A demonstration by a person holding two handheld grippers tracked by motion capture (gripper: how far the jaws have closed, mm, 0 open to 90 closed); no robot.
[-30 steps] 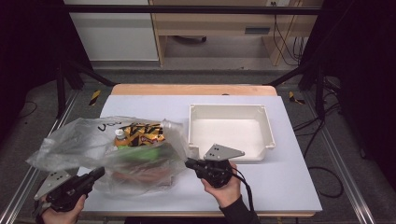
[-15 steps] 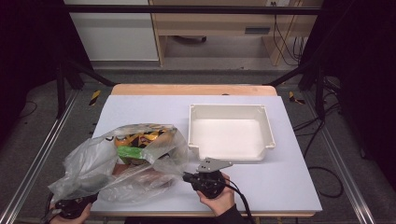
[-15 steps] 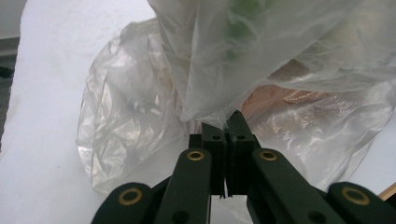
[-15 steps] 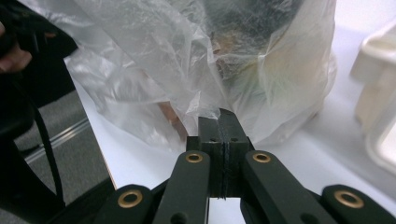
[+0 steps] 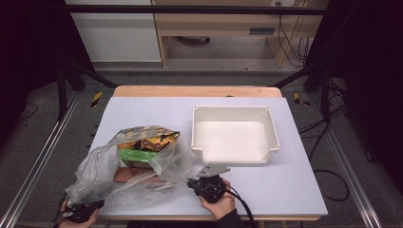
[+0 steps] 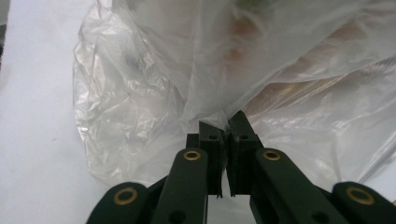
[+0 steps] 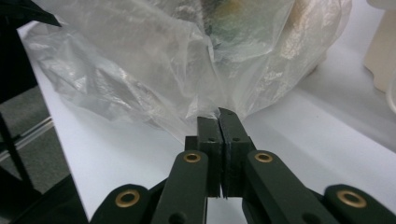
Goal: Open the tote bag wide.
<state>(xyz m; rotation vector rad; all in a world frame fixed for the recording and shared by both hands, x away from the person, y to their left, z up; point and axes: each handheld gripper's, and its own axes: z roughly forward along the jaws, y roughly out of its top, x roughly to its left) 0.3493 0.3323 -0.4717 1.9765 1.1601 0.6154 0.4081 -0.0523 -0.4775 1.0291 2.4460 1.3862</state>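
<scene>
Now white table, wooden far edge, dark room.

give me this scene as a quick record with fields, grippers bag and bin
left gripper: jaws shut on the plastic bag, near table edge
right gripper: jaws shut on the bag's film
bag contents: snack packets, yellow and green, seen through the film
white bin: empty, right of the bag, apart from it
table: white top
</scene>
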